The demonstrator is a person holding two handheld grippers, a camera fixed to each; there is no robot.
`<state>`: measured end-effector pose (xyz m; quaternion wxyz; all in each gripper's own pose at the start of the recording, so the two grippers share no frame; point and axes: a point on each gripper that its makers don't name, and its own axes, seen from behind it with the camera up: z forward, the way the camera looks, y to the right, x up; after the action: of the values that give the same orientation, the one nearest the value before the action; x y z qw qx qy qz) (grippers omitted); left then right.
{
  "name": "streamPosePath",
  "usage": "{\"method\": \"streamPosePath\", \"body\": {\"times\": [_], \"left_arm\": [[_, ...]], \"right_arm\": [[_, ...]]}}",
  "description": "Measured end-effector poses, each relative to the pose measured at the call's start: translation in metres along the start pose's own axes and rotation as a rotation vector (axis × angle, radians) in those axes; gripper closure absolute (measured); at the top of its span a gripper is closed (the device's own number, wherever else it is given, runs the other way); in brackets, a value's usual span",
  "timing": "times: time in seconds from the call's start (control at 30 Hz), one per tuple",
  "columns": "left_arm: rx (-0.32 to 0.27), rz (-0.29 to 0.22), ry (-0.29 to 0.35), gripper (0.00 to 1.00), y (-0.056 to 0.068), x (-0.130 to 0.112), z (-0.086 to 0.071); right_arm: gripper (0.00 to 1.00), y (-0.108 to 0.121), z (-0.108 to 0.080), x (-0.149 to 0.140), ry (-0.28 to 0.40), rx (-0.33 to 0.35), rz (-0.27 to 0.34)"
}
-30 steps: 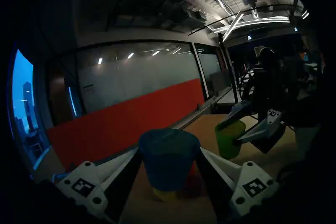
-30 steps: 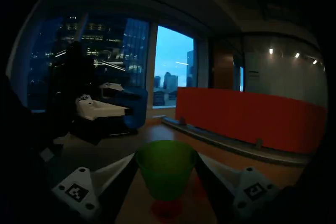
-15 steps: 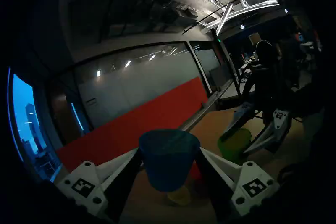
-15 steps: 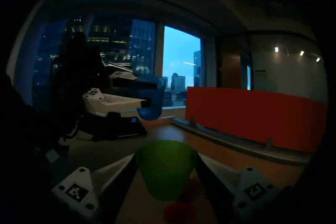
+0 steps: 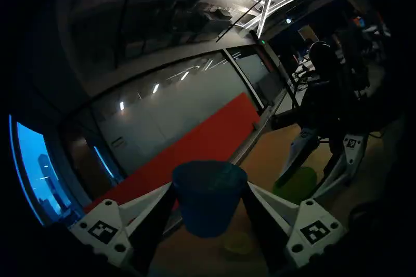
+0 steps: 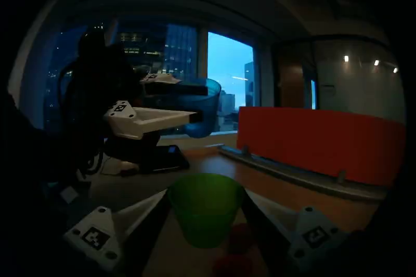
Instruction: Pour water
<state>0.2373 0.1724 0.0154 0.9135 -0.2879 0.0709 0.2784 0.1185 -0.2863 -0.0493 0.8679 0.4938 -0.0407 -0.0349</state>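
Pinching the blue cup (image 5: 209, 204) between both fingers, the left tongs (image 5: 208, 189) hold it tilted, up and left of the right tongs (image 6: 206, 196), which clamp the green cup (image 6: 206, 214) above the table (image 6: 291, 194).

1. Both views very dim and underexposed; blue cup (image 5: 209, 212) and green cup (image 6: 206, 222) look murky.
2. Light sources: ceiling strips (image 5: 265, 9) above-right of left gripper (image 5: 209, 189); dusk window (image 6: 229, 87) ahead of right gripper (image 6: 206, 195).
3. Fisheye bending at edges; the far background is possibly soft.
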Motion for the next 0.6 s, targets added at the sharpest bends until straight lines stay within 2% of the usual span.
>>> {"method": "streamPosePath", "body": {"times": [0.27,0.6], "left_arm": [[0.006,0.074,0.004,0.15,-0.002,0.011,0.003],[0.015,0.174,0.013,0.15,0.001,0.025,-0.001]], "right_arm": [[0.07,-0.005,0.005,-0.001,0.0,0.013,0.01],[0.07,-0.009,0.011,-0.002,0.005,0.025,0.026]]}}
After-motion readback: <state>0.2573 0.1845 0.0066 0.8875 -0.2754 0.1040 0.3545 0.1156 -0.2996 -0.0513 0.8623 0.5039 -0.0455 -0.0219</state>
